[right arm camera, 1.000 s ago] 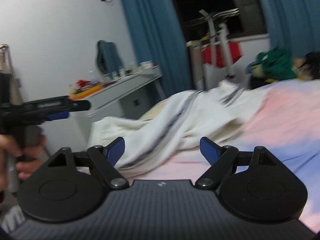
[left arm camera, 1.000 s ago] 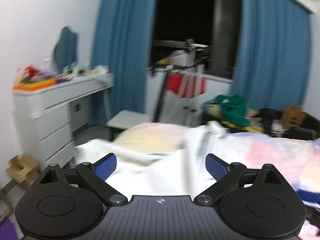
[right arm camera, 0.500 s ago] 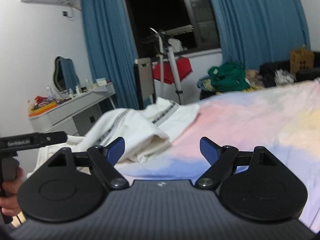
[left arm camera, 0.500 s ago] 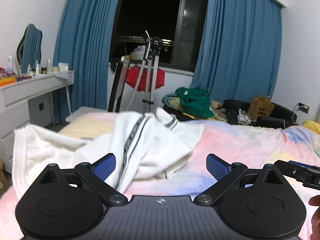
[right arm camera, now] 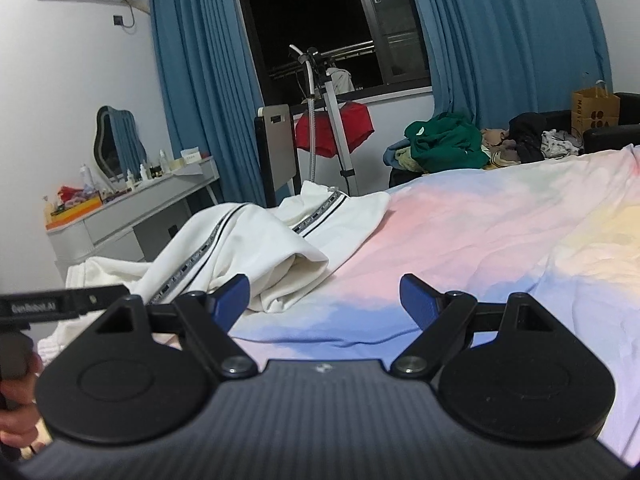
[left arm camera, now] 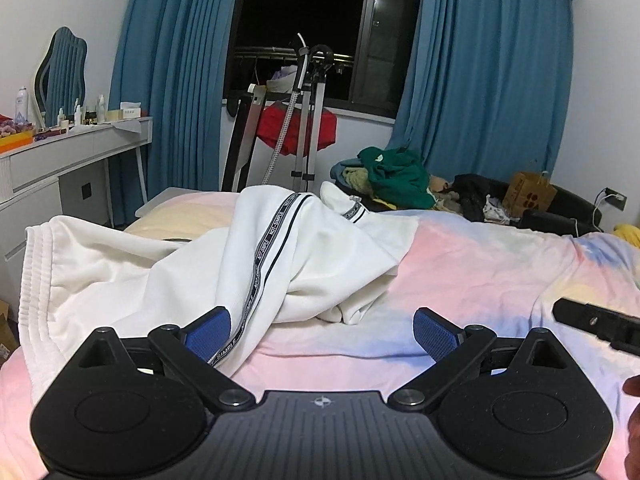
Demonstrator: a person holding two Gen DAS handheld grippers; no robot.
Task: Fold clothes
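Note:
A pair of white trousers (left arm camera: 280, 256) with a black-and-grey printed side stripe lies crumpled on the left part of the pastel bed sheet (left arm camera: 480, 264); its elastic waistband hangs at the near left edge. It also shows in the right wrist view (right arm camera: 248, 248). My left gripper (left arm camera: 322, 330) is open and empty, just in front of the trousers' near fold. My right gripper (right arm camera: 324, 298) is open and empty, over the bare sheet to the right of the trousers. The left gripper's body (right arm camera: 60, 304) shows at the left edge of the right wrist view.
A white dresser (left arm camera: 60, 168) with bottles and a mirror stands left of the bed. A garment steamer stand (left arm camera: 304, 120) with a red cloth stands behind the bed. A pile of clothes (left arm camera: 396, 176) and a paper bag (left arm camera: 528, 196) lie at the back right.
Both grippers have swung right and steadied, now facing the window. The trousers, in motion one second ago, now lie still on the bed. Both grippers stayed open.

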